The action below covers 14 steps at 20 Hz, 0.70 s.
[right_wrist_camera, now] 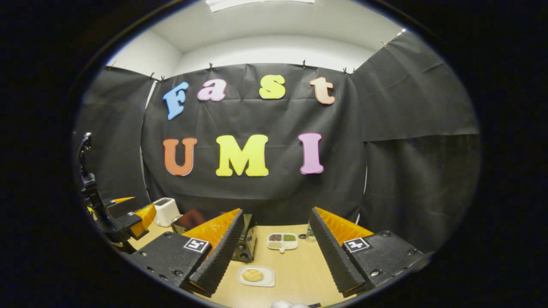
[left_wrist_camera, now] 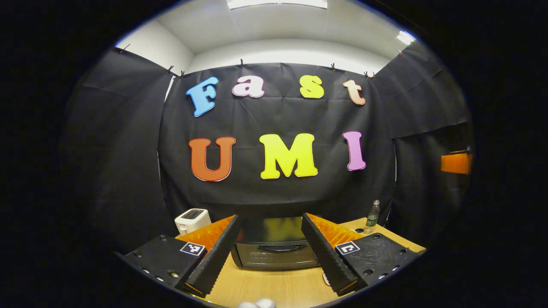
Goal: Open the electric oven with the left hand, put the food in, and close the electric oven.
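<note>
The dark electric oven (left_wrist_camera: 274, 250) stands on the wooden table (left_wrist_camera: 274, 286) straight ahead in the left gripper view, its door closed and its handle (left_wrist_camera: 282, 247) across the front. My left gripper (left_wrist_camera: 270, 216) is open just short of it, one finger to each side. In the right gripper view the food, a round bun on a small white tray (right_wrist_camera: 255, 276), lies on the table below my open right gripper (right_wrist_camera: 277, 211), which holds nothing. The oven (right_wrist_camera: 247, 240) is partly hidden behind that gripper's left finger. Far left, the left gripper (right_wrist_camera: 128, 216) hovers above the table.
A white toaster (left_wrist_camera: 192, 220) sits left of the oven, and a clear bottle (left_wrist_camera: 372, 214) stands at the table's back right. A divided dish (right_wrist_camera: 282, 241) with small portions lies behind the bun. Black cloth walls close in the table on three sides.
</note>
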{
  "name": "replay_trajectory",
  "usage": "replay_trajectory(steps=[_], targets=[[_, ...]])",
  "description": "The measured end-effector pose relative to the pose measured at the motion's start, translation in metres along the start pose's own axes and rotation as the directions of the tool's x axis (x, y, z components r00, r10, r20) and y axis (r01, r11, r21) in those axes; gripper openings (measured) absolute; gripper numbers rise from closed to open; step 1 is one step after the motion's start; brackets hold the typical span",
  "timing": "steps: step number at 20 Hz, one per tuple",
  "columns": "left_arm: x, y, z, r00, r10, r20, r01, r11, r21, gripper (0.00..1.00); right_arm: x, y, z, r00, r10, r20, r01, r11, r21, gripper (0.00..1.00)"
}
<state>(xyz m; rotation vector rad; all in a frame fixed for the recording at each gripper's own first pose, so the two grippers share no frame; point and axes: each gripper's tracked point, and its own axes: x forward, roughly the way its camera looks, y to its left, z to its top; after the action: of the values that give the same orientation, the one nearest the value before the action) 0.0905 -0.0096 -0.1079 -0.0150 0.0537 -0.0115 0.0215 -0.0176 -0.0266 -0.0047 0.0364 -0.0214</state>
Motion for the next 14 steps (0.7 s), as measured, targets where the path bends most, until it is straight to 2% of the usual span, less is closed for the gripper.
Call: replay_trajectory(steps=[1,6,10,11,14], targets=[[0.01,-0.003,-0.013,1.0,-0.008,-0.012,0.008,1.0,-0.01,0.95,0.0,-0.004,0.0,1.0,-0.008,0.0,0.008,1.0,-0.013,0.96],[0.064,-0.01,-0.068,0.997,-0.014,-0.082,0.01,0.999,-0.045,0.95,0.005,-0.018,-0.007,0.999,-0.045,-0.02,0.044,0.998,-0.04,0.99],[0.107,-0.023,-0.097,0.993,-0.033,-0.111,0.031,0.999,-0.023,0.95,0.014,-0.026,-0.021,0.996,-0.071,-0.057,0.069,0.997,-0.043,0.99],[0.116,-0.027,-0.106,0.992,-0.04,-0.121,0.038,0.999,-0.014,0.95,0.017,-0.026,-0.025,0.995,-0.075,-0.069,0.073,0.997,-0.039,0.96],[0.14,-0.037,-0.13,0.986,-0.055,-0.155,0.055,0.998,-0.004,0.95,0.024,-0.027,-0.037,0.992,-0.085,-0.096,0.081,0.996,-0.039,0.99]])
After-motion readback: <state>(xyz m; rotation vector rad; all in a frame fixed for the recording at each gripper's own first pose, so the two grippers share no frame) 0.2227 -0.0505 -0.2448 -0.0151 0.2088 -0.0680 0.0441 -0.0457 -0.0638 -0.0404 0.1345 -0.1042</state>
